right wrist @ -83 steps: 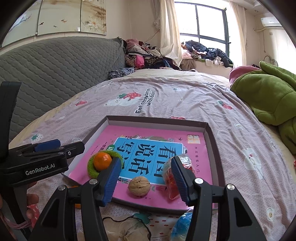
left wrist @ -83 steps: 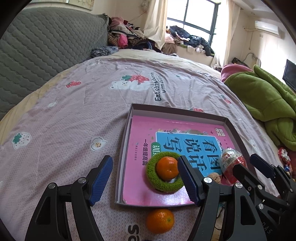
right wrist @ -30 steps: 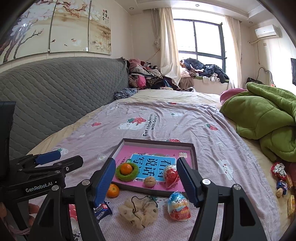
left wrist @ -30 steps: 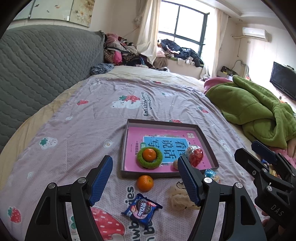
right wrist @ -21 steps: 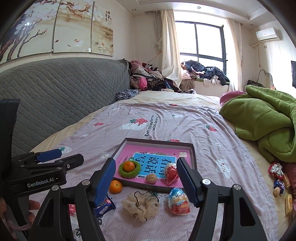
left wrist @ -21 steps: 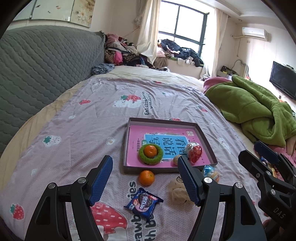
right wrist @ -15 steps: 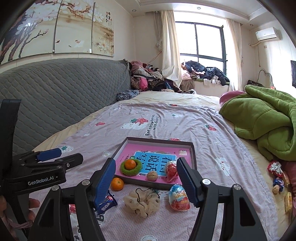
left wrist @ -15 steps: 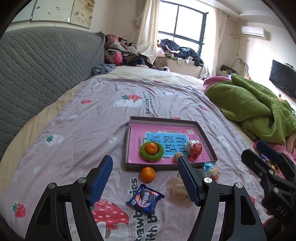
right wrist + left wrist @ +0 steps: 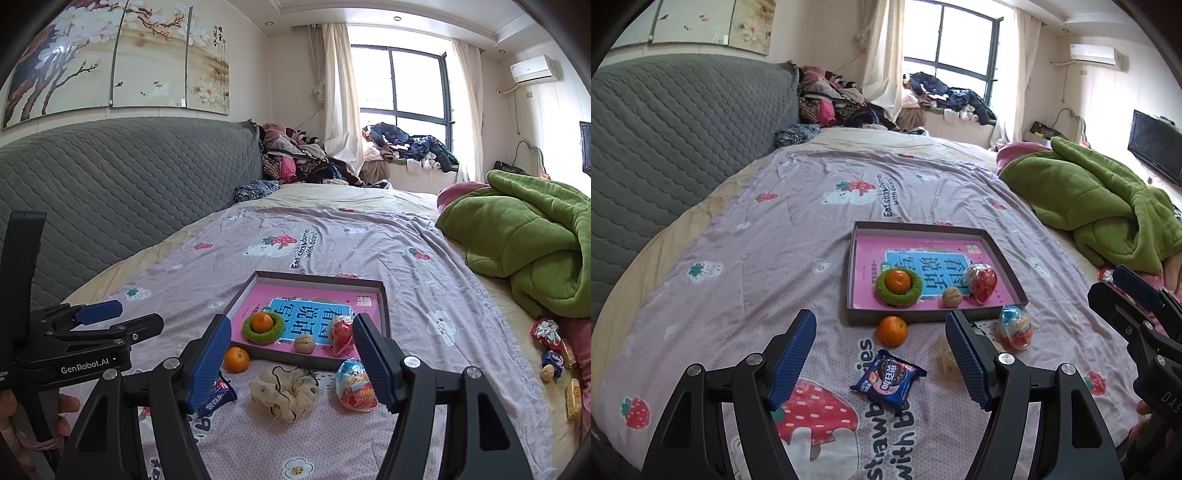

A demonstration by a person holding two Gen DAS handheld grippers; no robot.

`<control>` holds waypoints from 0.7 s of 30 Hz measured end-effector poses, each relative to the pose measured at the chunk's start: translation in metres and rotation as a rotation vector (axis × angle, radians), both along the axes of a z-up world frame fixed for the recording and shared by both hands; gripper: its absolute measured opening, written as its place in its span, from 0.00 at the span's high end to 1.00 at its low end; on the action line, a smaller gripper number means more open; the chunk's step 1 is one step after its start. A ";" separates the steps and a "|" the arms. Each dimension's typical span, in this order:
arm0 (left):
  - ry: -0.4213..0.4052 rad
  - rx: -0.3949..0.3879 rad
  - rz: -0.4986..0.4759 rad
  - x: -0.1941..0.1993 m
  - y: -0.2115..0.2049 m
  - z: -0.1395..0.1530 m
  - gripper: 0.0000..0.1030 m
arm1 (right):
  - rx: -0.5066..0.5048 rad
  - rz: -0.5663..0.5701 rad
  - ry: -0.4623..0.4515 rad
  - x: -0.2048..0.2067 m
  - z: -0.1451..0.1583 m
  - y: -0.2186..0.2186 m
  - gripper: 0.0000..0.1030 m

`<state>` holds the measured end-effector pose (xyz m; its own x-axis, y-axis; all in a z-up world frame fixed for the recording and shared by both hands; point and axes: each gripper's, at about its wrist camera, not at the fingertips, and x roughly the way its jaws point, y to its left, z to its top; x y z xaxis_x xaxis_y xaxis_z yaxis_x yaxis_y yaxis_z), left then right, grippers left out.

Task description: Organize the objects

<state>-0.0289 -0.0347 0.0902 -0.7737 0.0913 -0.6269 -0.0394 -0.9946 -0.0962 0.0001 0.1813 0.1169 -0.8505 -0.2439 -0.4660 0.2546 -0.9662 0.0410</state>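
Both hand-held grippers — left (image 9: 881,363) and right (image 9: 291,360) — were held open and empty above the bed (image 9: 775,258), presumably so that loose items could be surveyed beside the tray (image 9: 934,318).

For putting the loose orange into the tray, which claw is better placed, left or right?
Probably the left claw. It is open and empty, and the loose orange lies almost centred ahead of it, just outside the tray. From the right claw, also open, that orange sits off to its left side.
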 end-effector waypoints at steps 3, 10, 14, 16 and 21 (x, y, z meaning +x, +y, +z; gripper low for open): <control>-0.003 -0.002 0.003 -0.001 -0.001 -0.001 0.28 | 0.005 0.003 -0.005 0.001 -0.002 -0.002 0.34; -0.019 -0.008 0.007 0.000 -0.003 -0.005 0.28 | 0.005 0.009 -0.009 0.002 -0.004 -0.003 0.34; -0.030 -0.018 0.005 0.000 -0.002 -0.008 0.28 | 0.008 0.013 -0.009 0.003 -0.005 -0.003 0.34; -0.036 -0.022 0.002 -0.001 -0.001 -0.010 0.28 | 0.009 0.015 -0.013 0.003 -0.007 -0.002 0.34; -0.059 -0.029 -0.002 -0.003 -0.001 -0.018 0.28 | 0.018 0.018 -0.025 0.002 -0.013 -0.003 0.34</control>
